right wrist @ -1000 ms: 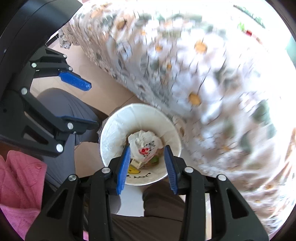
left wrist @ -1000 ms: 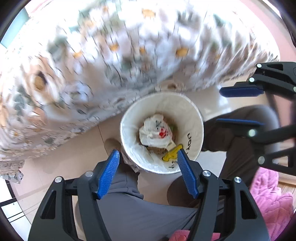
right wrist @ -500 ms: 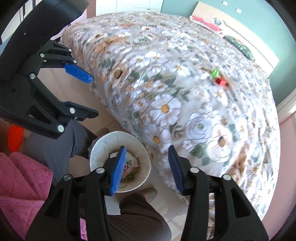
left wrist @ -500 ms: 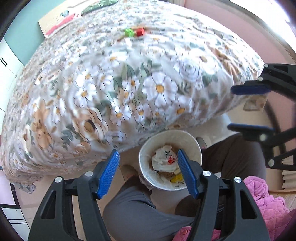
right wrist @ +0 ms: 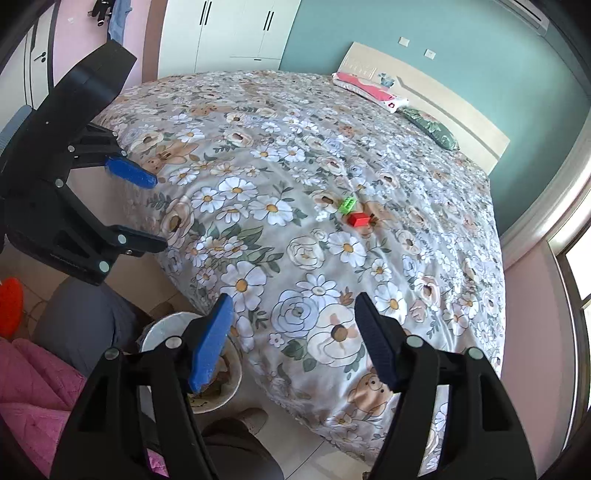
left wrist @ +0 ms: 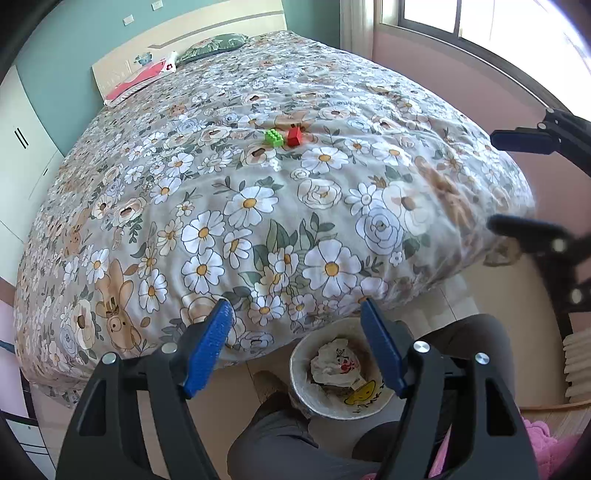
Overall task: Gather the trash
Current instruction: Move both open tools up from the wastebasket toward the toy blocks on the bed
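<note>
A white paper bin (left wrist: 295, 373) stands on the floor at the foot of the bed, with a crumpled white wrapper (left wrist: 334, 363) on top of its trash. My left gripper (left wrist: 295, 310) hangs high above it, jaws opening and empty. My right gripper (right wrist: 293, 301) is also raised, jaws opening with nothing between them; the bin (right wrist: 162, 325) lies below its left finger. A green brick (left wrist: 273, 137) and a red brick (left wrist: 294, 136) lie side by side mid-bed, also visible as green brick (right wrist: 347, 204) and red brick (right wrist: 359, 219).
The flowered bedspread (left wrist: 258, 206) fills most of both views. A person's grey-trousered legs (left wrist: 280, 443) flank the bin. Pink quilted cloth (right wrist: 33, 373) lies at the near left. Pillows (right wrist: 369, 88) sit at the headboard, a wardrobe (right wrist: 229, 29) behind.
Both grippers have risen away from the bin and tipped up, so the whole bed has come into view. The right jaws have spread much wider; the left ones slightly.
</note>
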`<state>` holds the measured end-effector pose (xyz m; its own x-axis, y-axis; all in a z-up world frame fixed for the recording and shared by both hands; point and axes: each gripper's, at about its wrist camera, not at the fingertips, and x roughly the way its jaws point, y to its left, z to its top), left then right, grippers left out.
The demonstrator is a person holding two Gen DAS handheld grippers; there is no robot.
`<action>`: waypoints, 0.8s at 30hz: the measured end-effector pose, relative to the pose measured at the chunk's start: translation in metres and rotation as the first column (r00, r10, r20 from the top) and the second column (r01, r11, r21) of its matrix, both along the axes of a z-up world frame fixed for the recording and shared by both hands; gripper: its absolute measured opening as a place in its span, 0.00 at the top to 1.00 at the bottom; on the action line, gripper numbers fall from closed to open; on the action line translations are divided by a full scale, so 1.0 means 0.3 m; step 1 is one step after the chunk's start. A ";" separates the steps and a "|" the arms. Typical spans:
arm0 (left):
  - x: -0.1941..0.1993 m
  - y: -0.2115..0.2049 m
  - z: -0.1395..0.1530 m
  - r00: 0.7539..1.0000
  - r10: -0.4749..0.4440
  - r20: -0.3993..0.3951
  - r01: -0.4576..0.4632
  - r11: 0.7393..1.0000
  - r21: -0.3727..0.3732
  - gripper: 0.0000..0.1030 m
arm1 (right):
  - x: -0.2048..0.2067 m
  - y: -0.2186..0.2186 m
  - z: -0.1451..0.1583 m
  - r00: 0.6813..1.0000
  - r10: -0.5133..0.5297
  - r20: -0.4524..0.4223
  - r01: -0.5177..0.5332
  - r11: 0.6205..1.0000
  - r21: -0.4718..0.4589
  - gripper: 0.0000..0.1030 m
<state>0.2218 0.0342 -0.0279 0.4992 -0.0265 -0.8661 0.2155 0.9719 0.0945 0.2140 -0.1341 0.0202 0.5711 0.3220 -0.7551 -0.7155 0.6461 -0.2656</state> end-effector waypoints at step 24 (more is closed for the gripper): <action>0.739 -0.022 -0.110 0.946 -0.323 -0.037 0.325 0.942 0.079 0.21 | 0.692 -0.028 -0.148 0.987 0.051 -0.156 -0.053 0.999 -0.007 0.27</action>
